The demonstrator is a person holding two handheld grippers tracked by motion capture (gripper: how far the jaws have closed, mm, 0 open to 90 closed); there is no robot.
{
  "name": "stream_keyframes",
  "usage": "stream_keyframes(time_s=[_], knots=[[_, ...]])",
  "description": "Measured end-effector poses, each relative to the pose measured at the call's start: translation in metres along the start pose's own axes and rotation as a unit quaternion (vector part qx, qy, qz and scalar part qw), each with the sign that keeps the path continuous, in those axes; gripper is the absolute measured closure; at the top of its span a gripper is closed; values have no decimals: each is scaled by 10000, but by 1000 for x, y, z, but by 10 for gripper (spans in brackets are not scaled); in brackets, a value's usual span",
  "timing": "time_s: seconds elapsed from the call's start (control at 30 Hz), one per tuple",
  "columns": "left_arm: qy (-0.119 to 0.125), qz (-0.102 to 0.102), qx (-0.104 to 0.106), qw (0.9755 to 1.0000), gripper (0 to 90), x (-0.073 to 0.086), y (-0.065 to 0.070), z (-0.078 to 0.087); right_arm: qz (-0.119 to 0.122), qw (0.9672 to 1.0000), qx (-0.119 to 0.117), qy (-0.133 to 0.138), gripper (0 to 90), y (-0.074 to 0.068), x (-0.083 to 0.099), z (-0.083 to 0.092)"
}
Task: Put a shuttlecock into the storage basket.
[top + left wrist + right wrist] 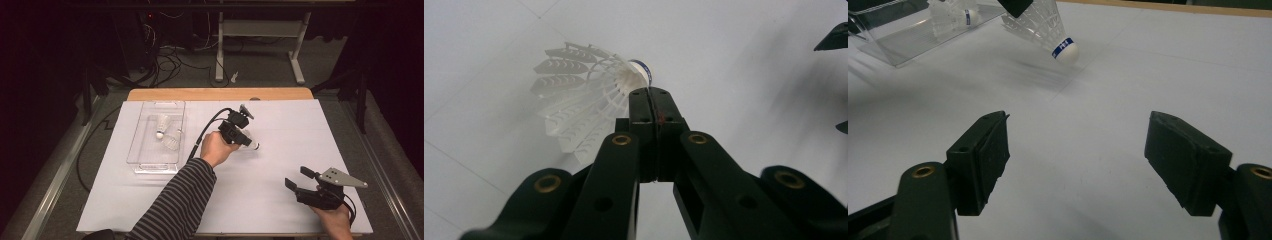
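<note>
Shuttlecock [248,142] hangs clamped by its feathers in the left tool [239,134], right of the clear tray [141,159] already holding two; binning it remains. Right tool [302,178] gapes idle.

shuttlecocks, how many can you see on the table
3: two lie inside the clear tray, one shuttlecock farther back and one nearer; the third is pinched by its feathers in the left gripper.
</note>
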State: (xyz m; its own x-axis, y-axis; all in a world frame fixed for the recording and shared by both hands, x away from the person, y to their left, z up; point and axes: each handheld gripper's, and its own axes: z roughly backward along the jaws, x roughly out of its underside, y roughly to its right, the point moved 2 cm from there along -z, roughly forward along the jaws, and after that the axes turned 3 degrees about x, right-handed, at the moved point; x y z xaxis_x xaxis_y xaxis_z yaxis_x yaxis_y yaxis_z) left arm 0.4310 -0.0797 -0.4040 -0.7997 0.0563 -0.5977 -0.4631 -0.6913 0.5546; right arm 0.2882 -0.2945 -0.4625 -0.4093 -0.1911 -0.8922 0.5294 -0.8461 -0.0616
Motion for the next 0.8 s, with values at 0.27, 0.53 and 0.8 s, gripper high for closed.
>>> stream_keyframes(time_s=[0.27,0.53,0.8], knots=[[40,-58,15,10000,897,1,1,6,8,10000,7,0,265,0,0,0],[66,-128,-4,9999,897,3,2,11,2,10000,7,-3,265,0,0,0],[90,-140,3,9999,897,5,0,16,-14,10000,7,-7,265,0,0,0]])
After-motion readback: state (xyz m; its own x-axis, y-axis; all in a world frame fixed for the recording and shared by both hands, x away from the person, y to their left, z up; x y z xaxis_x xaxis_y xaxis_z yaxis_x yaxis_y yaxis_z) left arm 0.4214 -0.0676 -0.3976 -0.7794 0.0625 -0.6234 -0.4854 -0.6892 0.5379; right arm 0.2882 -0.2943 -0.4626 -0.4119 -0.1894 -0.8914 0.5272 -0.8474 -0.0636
